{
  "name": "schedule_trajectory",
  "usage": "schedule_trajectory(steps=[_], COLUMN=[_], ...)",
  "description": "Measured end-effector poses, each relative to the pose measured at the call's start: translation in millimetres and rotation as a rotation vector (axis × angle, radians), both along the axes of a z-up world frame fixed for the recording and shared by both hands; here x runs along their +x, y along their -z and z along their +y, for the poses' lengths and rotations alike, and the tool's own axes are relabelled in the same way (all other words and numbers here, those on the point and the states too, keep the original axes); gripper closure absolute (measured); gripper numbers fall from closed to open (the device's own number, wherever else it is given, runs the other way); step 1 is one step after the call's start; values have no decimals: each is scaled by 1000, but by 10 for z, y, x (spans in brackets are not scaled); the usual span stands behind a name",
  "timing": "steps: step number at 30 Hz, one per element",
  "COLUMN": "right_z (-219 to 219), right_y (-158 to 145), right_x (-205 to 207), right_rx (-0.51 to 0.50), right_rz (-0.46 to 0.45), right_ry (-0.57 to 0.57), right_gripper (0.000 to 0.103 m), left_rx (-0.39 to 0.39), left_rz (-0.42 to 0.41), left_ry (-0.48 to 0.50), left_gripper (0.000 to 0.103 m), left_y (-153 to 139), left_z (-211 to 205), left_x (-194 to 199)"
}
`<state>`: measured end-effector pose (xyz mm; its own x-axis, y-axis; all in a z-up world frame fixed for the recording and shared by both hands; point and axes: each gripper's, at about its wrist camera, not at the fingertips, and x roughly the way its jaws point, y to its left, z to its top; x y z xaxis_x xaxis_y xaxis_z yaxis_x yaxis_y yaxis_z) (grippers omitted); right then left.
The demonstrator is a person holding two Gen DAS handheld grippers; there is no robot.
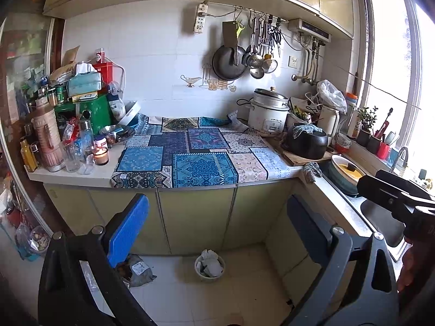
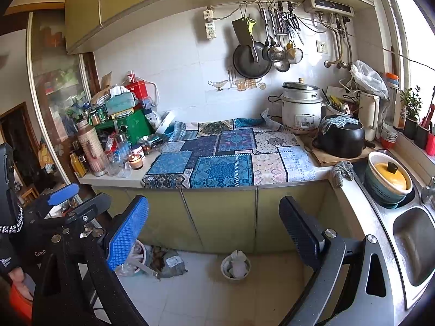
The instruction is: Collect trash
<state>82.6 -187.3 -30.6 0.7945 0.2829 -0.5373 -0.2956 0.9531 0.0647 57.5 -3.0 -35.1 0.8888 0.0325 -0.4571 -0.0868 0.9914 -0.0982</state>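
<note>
Open floor around bin (image 1: 209, 265); sack (image 1: 138, 270) leftward.

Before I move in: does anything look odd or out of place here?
Yes: a lit candle burns beside crowded bottles on the counter's left end, and a gray rag droops over the counter edge by the sink.

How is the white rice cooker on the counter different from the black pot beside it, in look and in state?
The white rice cooker is tall, pale and cylindrical; the black pot is low, round and dark. The rice cooker carries a metal lid with a knob; the black pot has a blue-grey cloth draped over its top. The rice cooker stands at the edge of the patterned cloth; the black pot sits on a wooden board. Both stand upright on the counter.
</note>
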Motion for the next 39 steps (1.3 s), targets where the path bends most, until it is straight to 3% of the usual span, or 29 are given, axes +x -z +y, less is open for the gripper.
schedule_trajectory(steps=[39], right_z=[56], right_y=[-48], right_x=[189], right_rx=[-1], right_rz=[1], right_ry=[20], right_gripper=[7], left_rx=[-2], left_rz=[-28], left_ry=[36], left_gripper=[1], left_y=[-57], left_z=[34], left_x=[245])
